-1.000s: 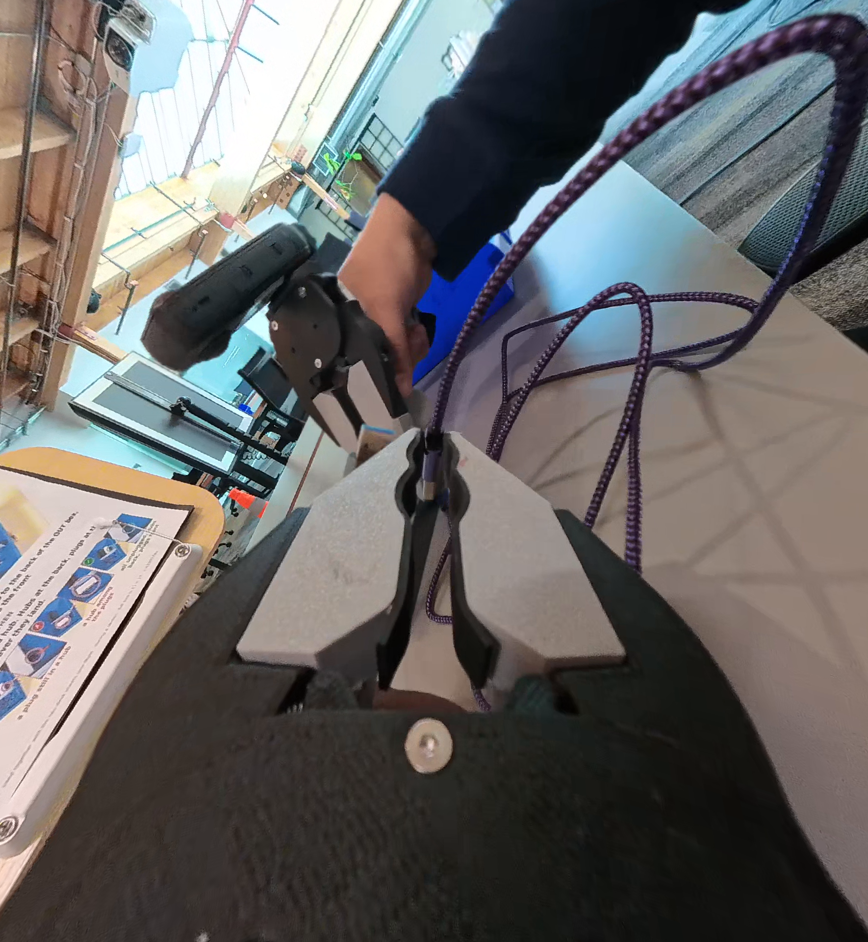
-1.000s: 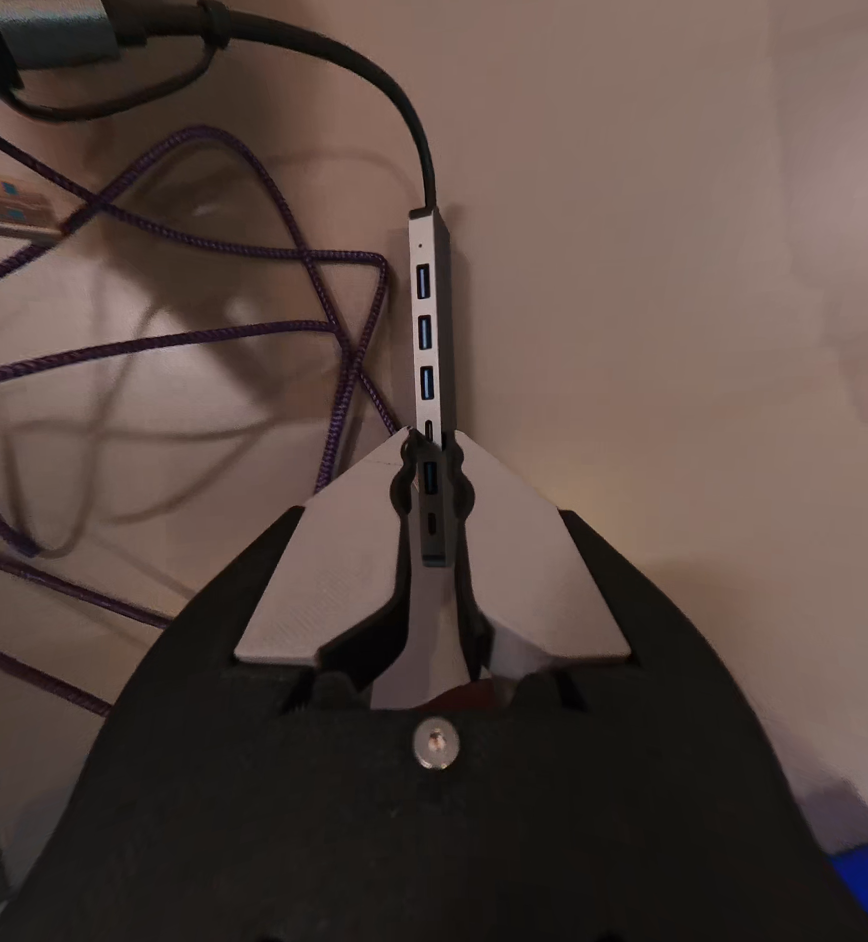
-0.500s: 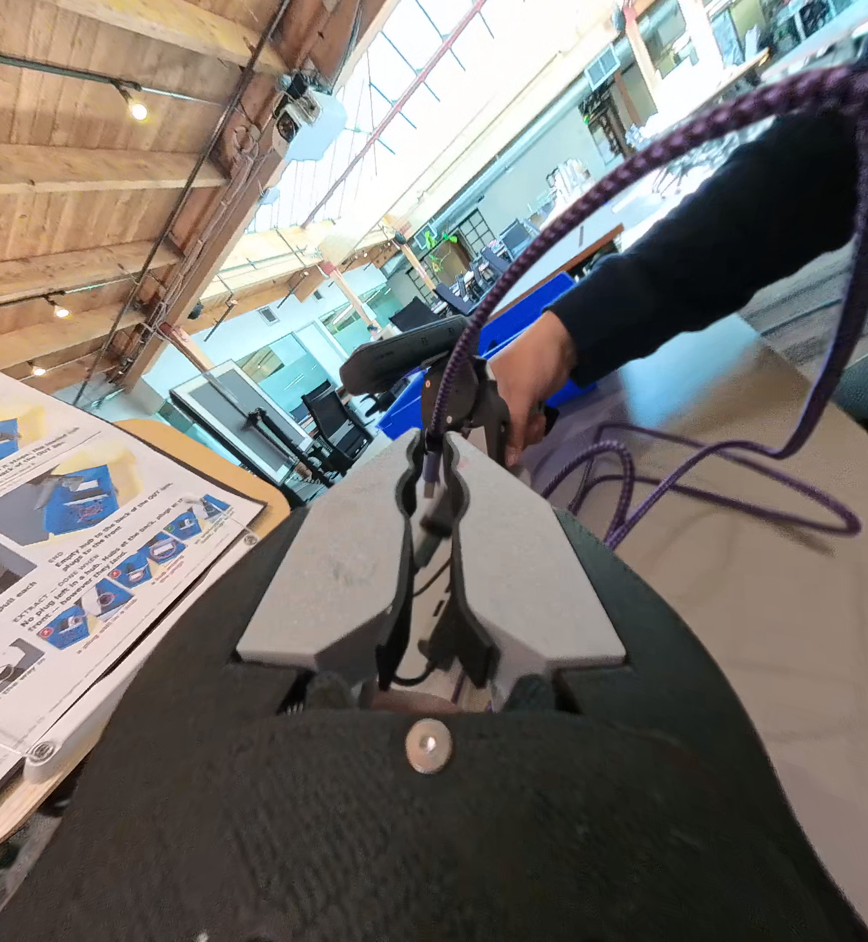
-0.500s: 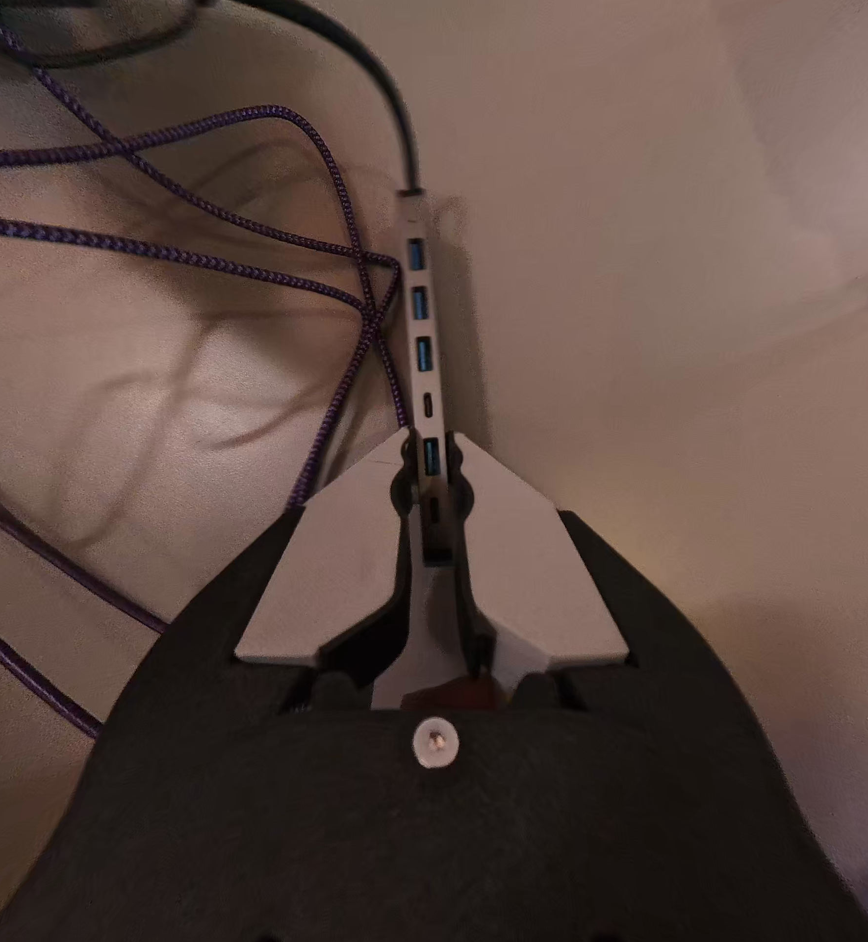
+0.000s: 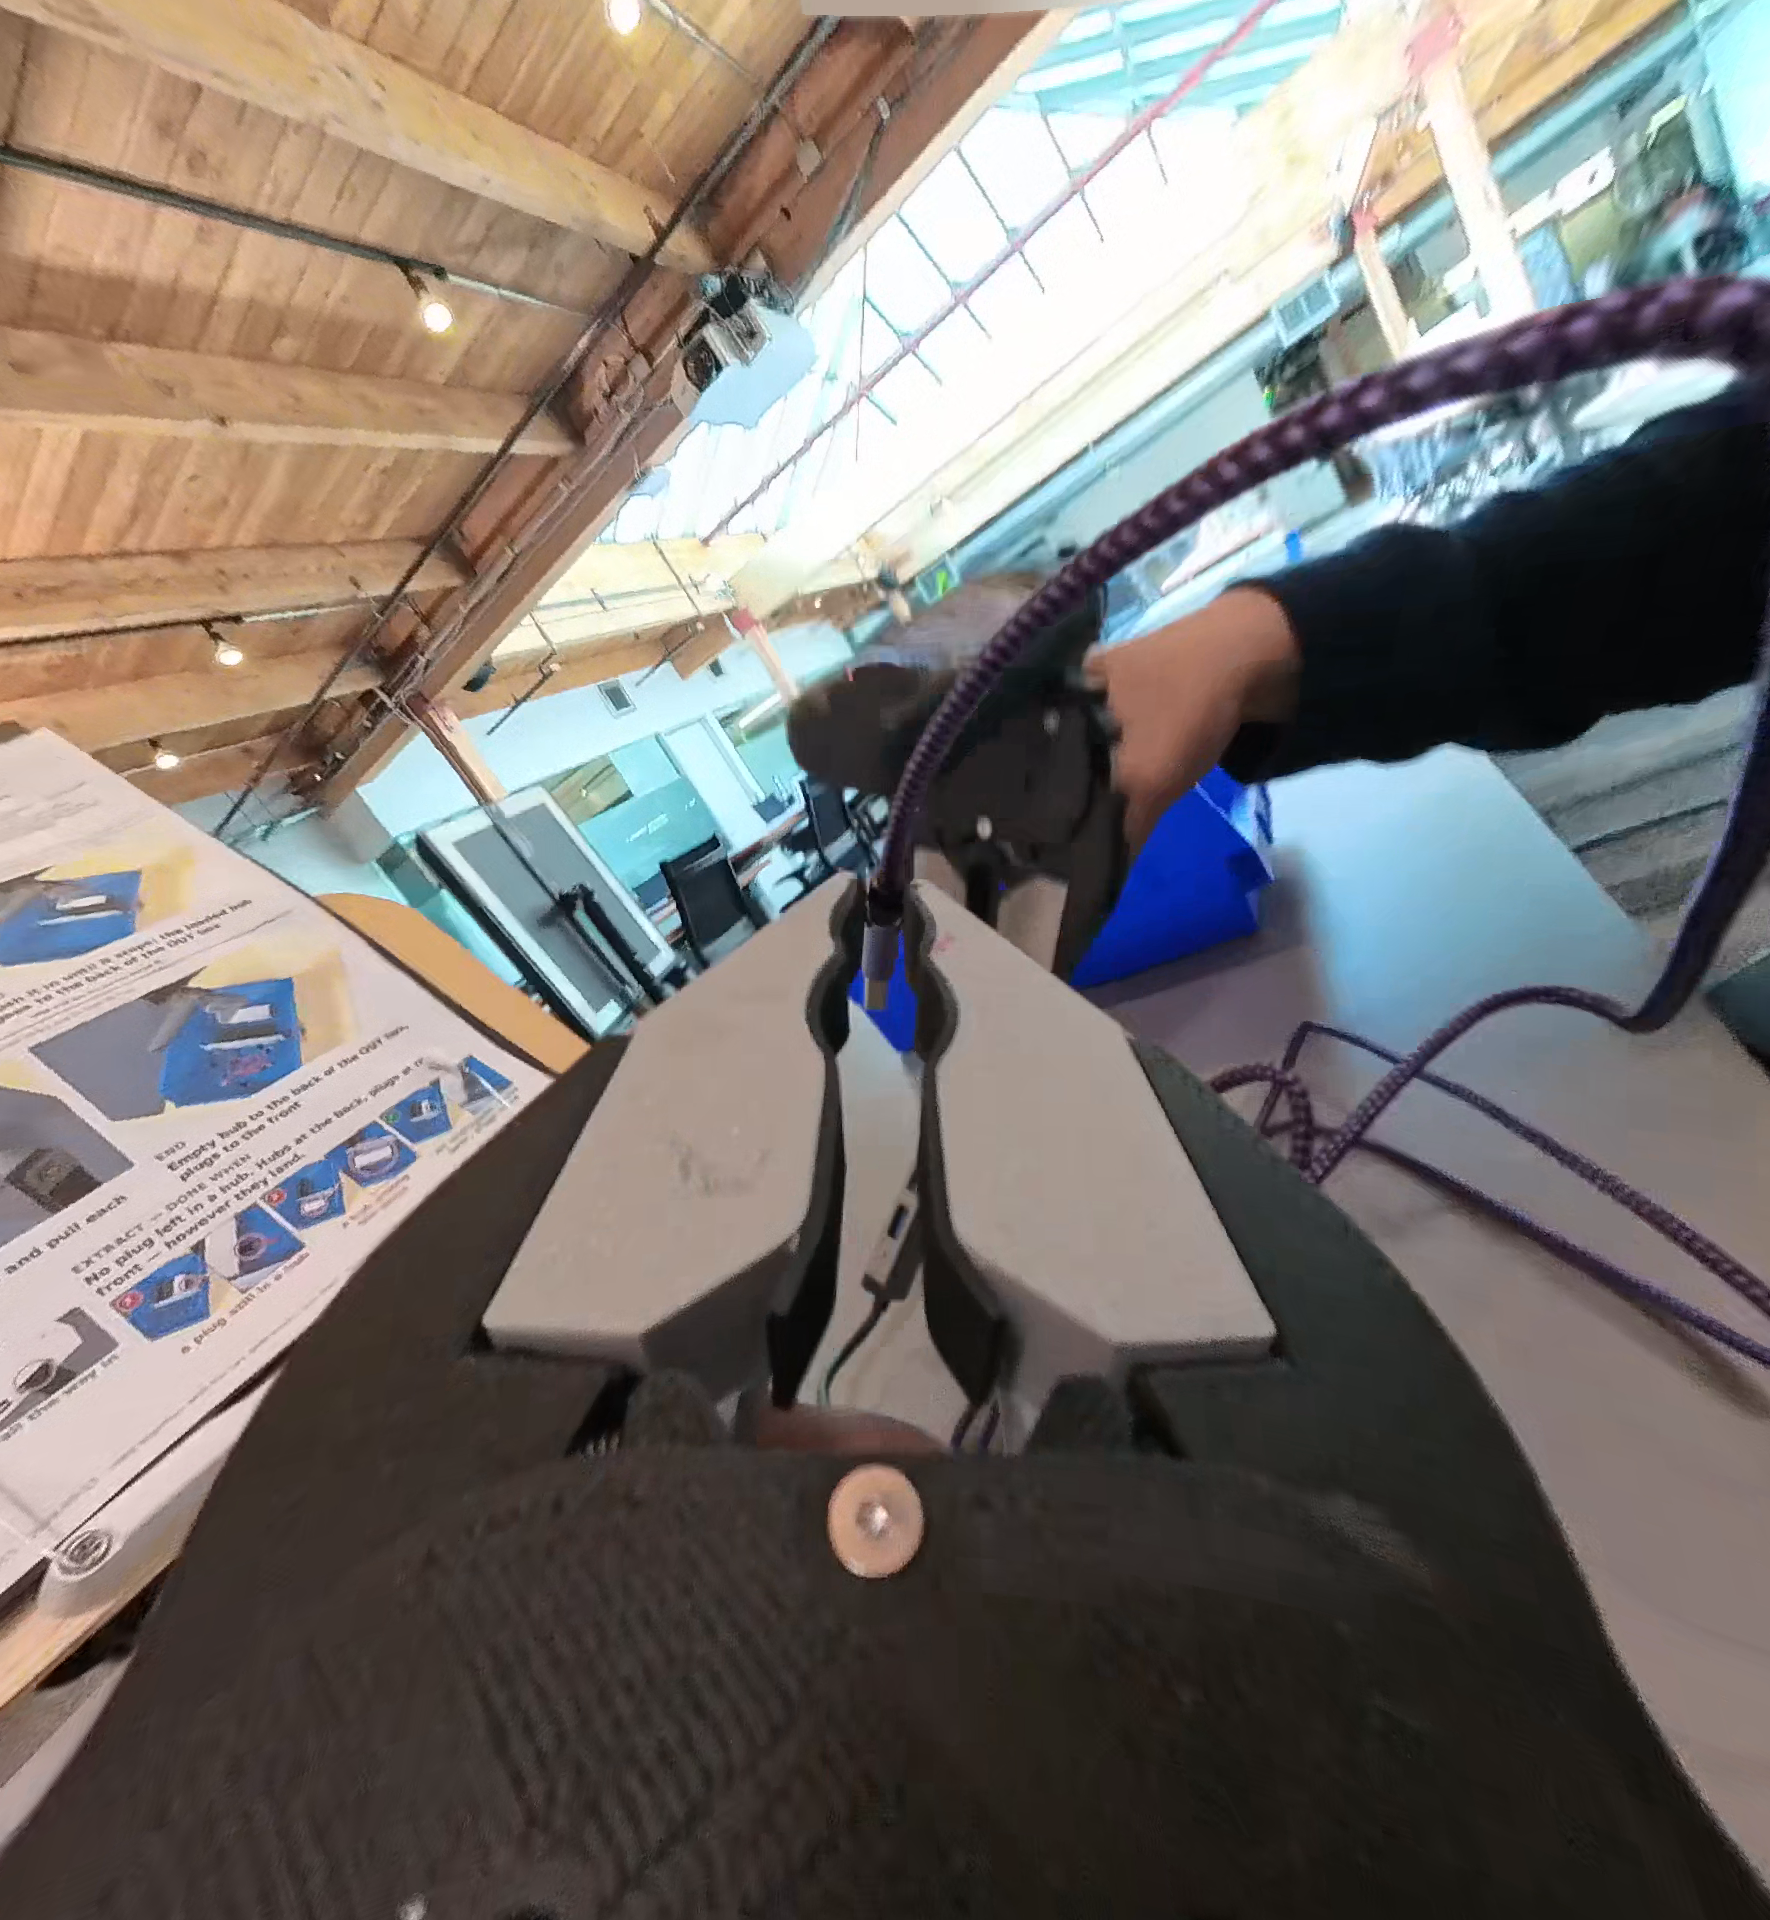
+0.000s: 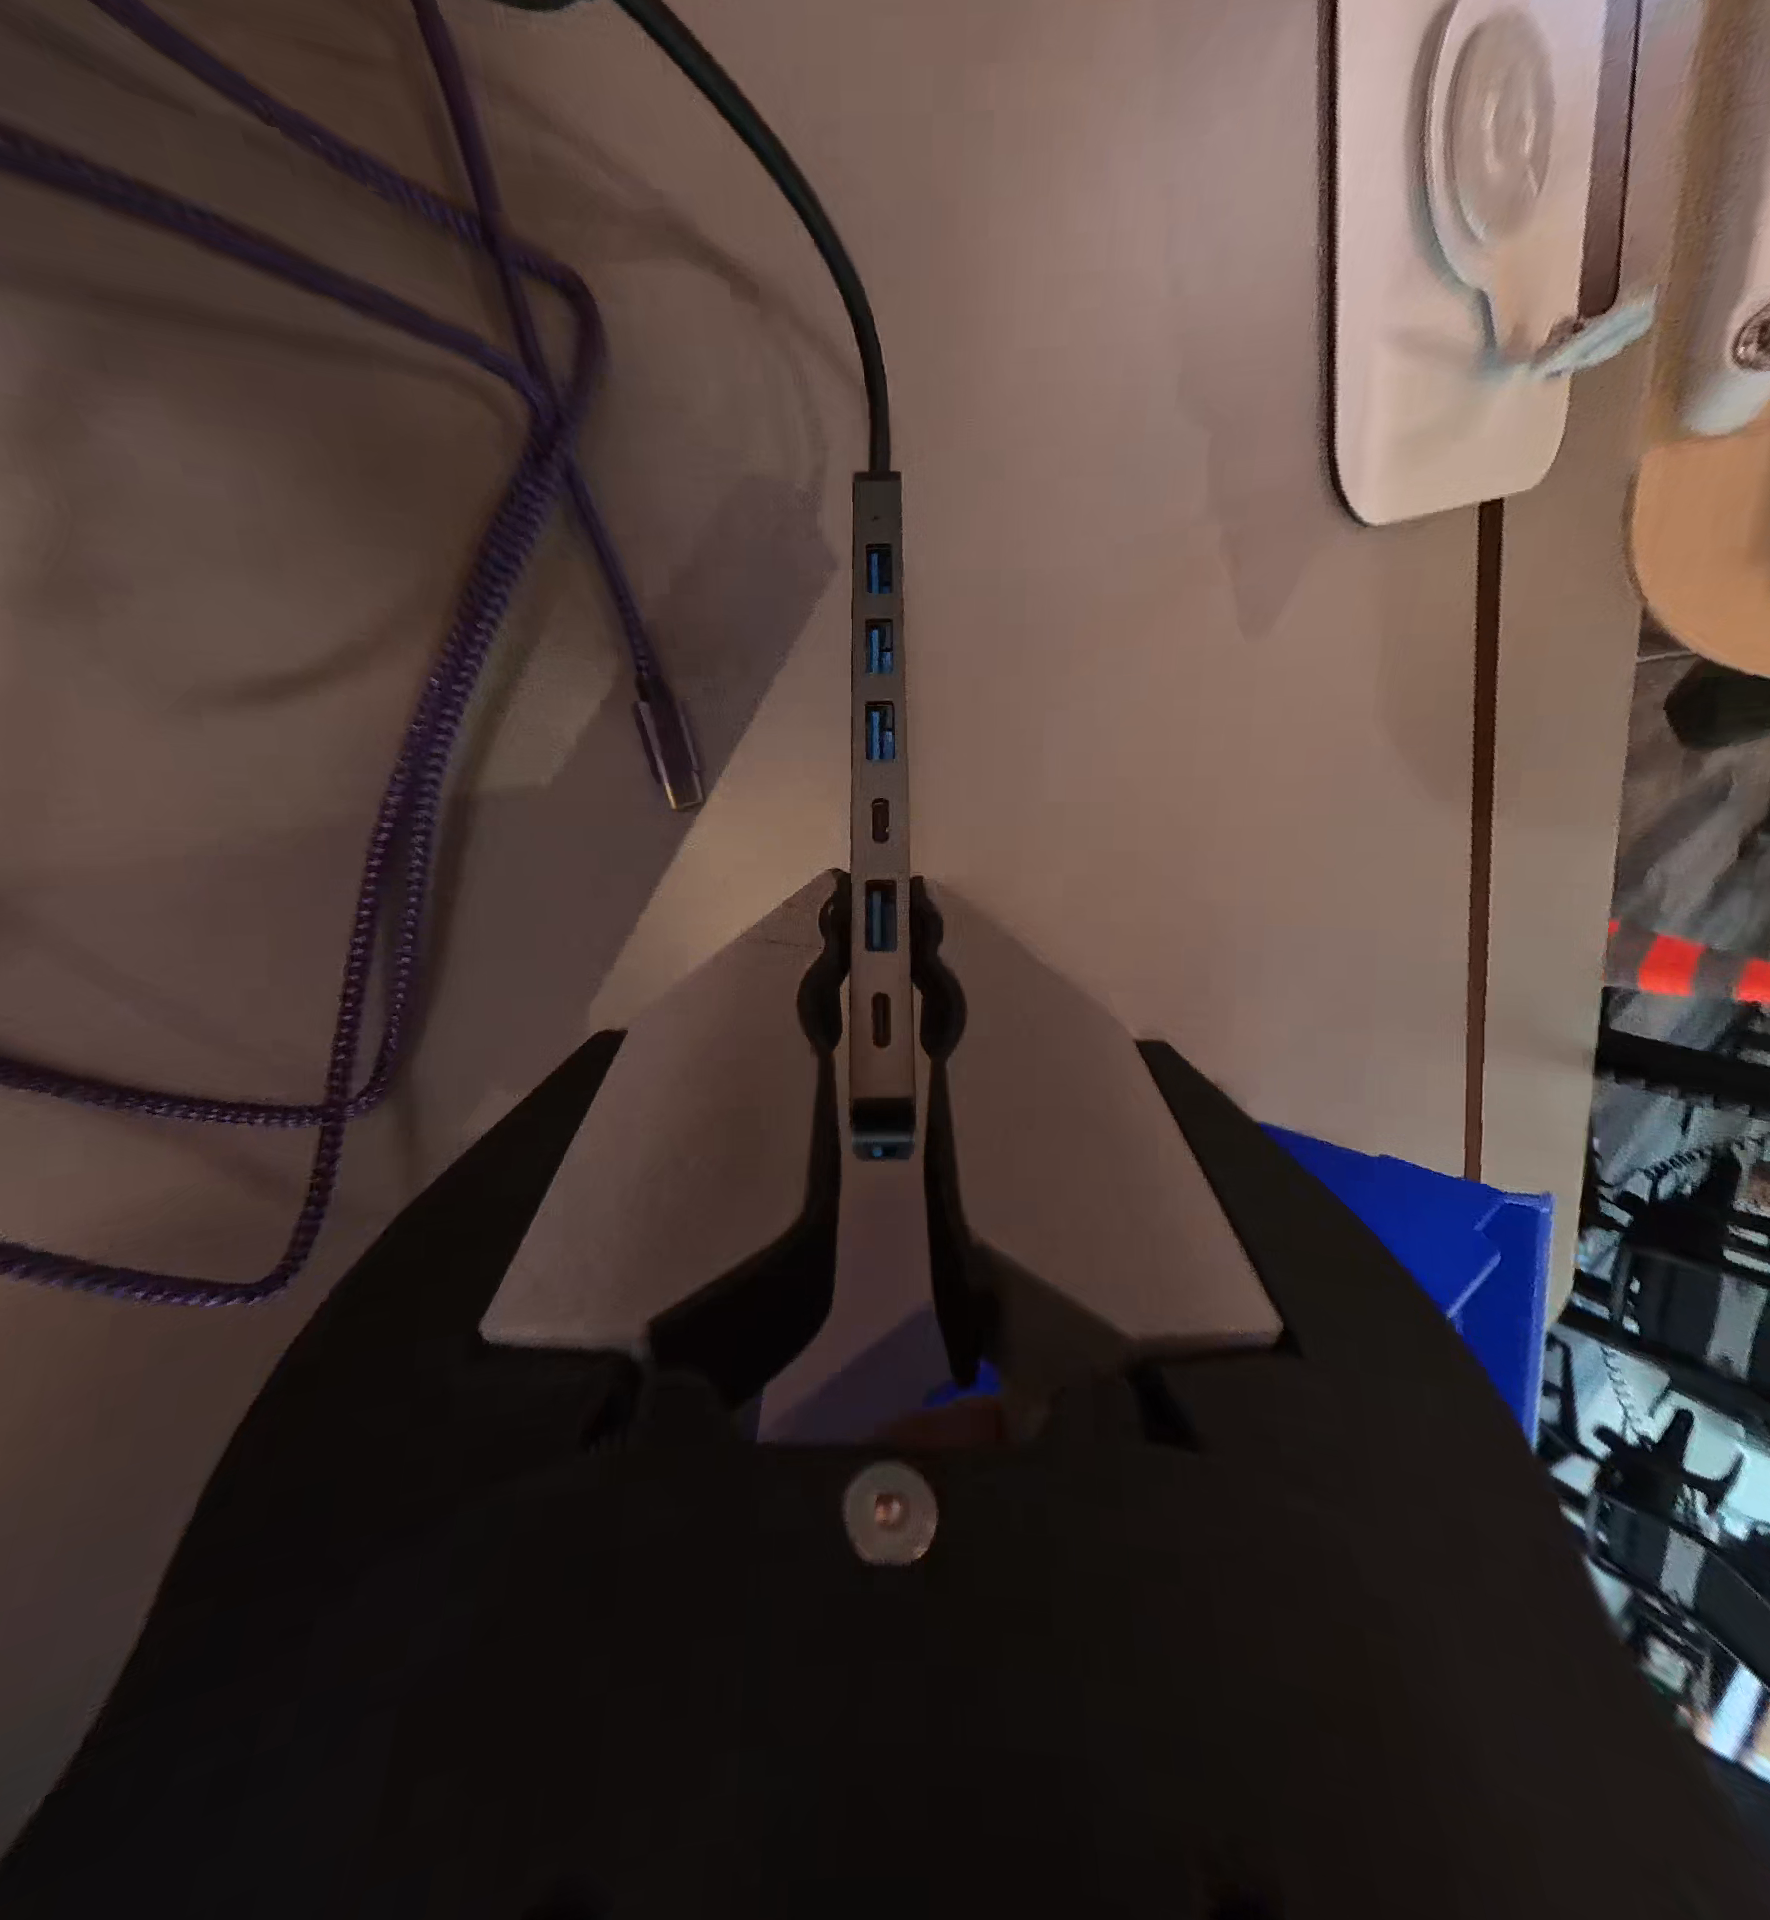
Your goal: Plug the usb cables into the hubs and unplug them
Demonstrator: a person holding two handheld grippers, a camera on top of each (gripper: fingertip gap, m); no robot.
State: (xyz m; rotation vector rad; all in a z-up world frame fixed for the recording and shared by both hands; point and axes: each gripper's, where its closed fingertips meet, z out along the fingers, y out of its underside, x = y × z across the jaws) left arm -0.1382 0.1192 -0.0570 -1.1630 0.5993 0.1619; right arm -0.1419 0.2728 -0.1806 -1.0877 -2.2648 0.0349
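A timber-beamed ceiling with skylights fills the upper half of the left wrist view, which has tilted upward over the last second; a second ago this view looked along the grey table [image 5: 1463, 914] at close range. Your left gripper [image 5: 883, 940] remains closed on the plug [image 5: 879, 951] of the purple braided cable [image 5: 1224, 499], which now arcs overhead toward 2 o'clock and drops to a loose coil on the table at 4 o'clock. The right gripper [image 5: 1006, 769] sits blurred at 1 o'clock beside the blue bin [image 5: 1172, 894], and an instruction sheet [image 5: 112, 1091] lies at 9 o'clock. In the right wrist view, the tabletop fills the background. The jaws of your right gripper [image 6: 879, 925] are clamped on the near end of the grey hub [image 6: 881, 727], as they were a second ago. Every visible port is empty. A free purple cable plug [image 6: 668, 764] lies on the table at 10 o'clock, just beside the hub. The likely reading is that the held plug has been lifted clear of the hub, so this connection counts as unplugged.
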